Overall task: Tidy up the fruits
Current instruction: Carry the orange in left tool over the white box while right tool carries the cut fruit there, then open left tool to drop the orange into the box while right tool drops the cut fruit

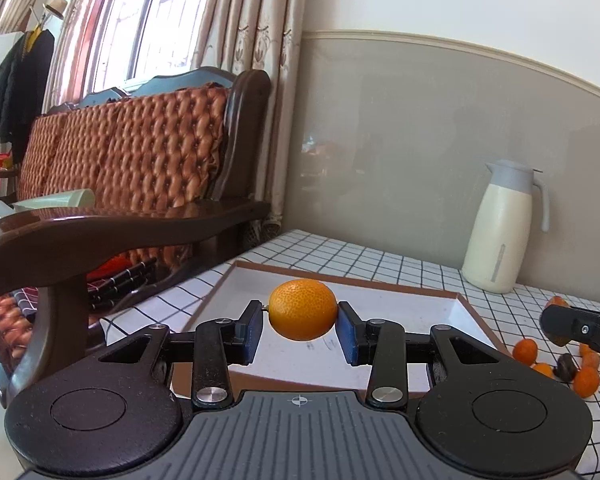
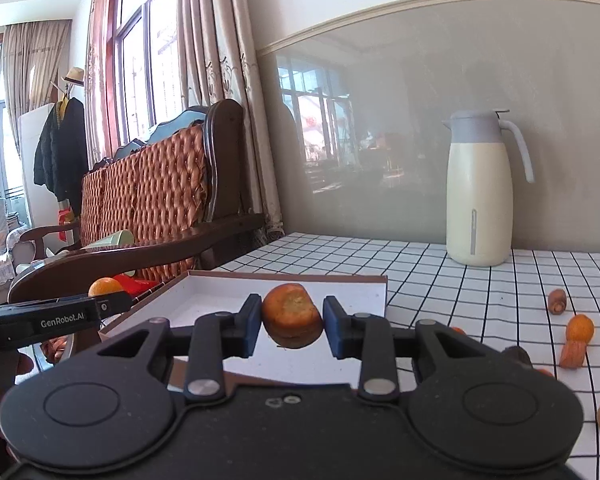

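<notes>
My left gripper (image 1: 303, 326) is shut on a small orange kumquat (image 1: 303, 309) and holds it above the white shallow tray (image 1: 400, 304) with a brown rim. My right gripper (image 2: 293, 326) is shut on a brownish-orange dried fruit (image 2: 292, 316), also raised over the tray (image 2: 220, 284). In the right wrist view the left gripper (image 2: 60, 320) comes in from the left with the kumquat (image 2: 105, 286). The right gripper's arm (image 1: 580, 326) shows at the right of the left wrist view. Several kumquats (image 1: 525, 351) and dark fruits (image 1: 567, 367) lie loose on the checked cloth.
A cream thermos jug (image 2: 480, 192) stands at the back by the grey wall. A wooden sofa (image 1: 140, 168) with a woven cushion lies left of the table. Loose fruits (image 2: 579, 328) are scattered at the right on the checked tablecloth (image 2: 440, 280).
</notes>
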{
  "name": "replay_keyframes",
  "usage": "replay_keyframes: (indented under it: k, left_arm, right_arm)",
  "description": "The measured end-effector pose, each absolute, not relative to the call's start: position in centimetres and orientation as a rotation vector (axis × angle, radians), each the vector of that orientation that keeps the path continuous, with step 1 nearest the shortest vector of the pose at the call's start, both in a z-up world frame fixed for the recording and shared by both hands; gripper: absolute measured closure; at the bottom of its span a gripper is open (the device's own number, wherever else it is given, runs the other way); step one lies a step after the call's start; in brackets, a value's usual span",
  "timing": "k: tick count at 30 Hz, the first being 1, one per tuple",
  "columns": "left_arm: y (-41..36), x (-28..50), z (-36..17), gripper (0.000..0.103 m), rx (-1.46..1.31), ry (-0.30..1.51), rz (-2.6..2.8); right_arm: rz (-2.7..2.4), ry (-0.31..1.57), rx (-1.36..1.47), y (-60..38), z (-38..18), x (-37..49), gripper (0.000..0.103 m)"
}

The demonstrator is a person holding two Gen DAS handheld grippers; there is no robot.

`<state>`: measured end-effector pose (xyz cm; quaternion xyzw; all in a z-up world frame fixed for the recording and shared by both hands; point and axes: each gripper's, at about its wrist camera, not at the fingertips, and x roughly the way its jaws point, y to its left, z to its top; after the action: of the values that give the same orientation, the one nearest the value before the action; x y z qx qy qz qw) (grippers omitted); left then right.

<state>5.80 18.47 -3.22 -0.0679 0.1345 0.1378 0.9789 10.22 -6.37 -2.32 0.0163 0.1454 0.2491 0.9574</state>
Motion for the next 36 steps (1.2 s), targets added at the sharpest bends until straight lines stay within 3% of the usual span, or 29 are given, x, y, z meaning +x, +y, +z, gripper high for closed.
replay_keyframes:
  k: [12,23,24,26,27,28,29,30,32,36]
  left_arm:
    - [21.4,9.7,-4.5,0.063,-0.150,0.300,0.361]
    - [21.6,12.1,-6.0,0.063,-0.129,0.368,0.409]
    - [21.5,12.5,-6.2,0.063,-0.117,0.383,0.411]
    - [21.5,13.1,-6.5,0.062,-0.121,0.403,0.417]
    - [21.6,13.1,-6.4,0.052,-0.139,0.409,0.420]
    - [21.8,12.9,-6.2,0.039,-0.164,0.404,0.428]
    - [21.9,12.4,-5.9,0.010,-0.187,0.378,0.451]
    - [21.9,11.8,-5.6,0.000,-0.198,0.331,0.479]
    - [21.7,10.8,-4.8,0.000,-0.185,0.249,0.513]
    - [21.6,10.4,-4.6,0.000,-0.194,0.246,0.513]
  right_arm:
    - [0.493,0.289,0.006,-4.4,-2.9,14.7,0.078]
    - [0.448,0.413,0.042,-4.3,-5.4,17.3,0.077]
    - [0.439,0.438,0.038,-4.0,-5.7,17.7,0.073]
    - [0.404,0.464,0.029,-3.8,-6.3,17.9,0.047]
    - [0.377,0.443,0.036,-4.0,-6.3,17.6,0.033]
    - [0.354,0.396,0.050,-4.4,-6.0,17.0,0.025]
    - [0.340,0.340,0.062,-4.9,-5.4,16.4,0.020]
    - [0.325,0.284,0.068,-5.3,-4.8,15.8,0.005]
    - [0.293,0.183,0.074,-6.3,-3.9,14.8,0.006]
    - [0.293,0.196,0.091,-7.8,-3.6,15.1,0.006]
